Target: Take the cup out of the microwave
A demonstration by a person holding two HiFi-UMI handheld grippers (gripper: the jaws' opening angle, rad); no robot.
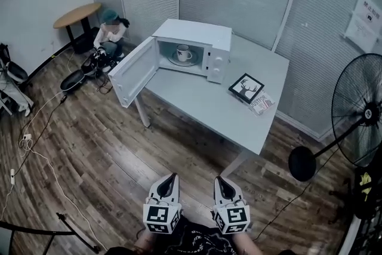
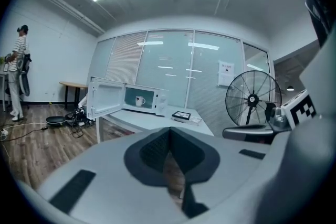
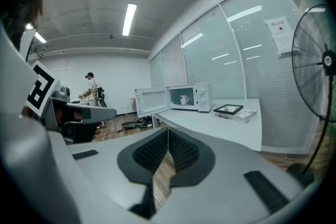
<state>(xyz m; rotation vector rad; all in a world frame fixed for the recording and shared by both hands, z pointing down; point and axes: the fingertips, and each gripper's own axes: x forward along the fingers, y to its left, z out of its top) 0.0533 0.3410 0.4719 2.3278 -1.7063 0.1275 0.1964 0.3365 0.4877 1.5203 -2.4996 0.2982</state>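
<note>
The left gripper [image 2: 169, 131] and right gripper [image 3: 168, 131] have smooth, matt grey plastic shells; their dark pads [image 3: 149, 152] are ribbed and rubbery-looking. Beneath them the floor [image 1: 89, 146] is brown wood planking with a low sheen. Ahead, the table [image 1: 203, 104] has a smooth matt pale top, the microwave [image 1: 197, 33] a smooth white casing, the cup [image 1: 183, 52] inside a glossy white glaze. Right of the right gripper, the fan [image 1: 361, 110] shows a black wire grille.

Cup [image 1: 184, 53] in microwave [image 1: 194, 33] — on table [image 1: 197, 95]
</note>
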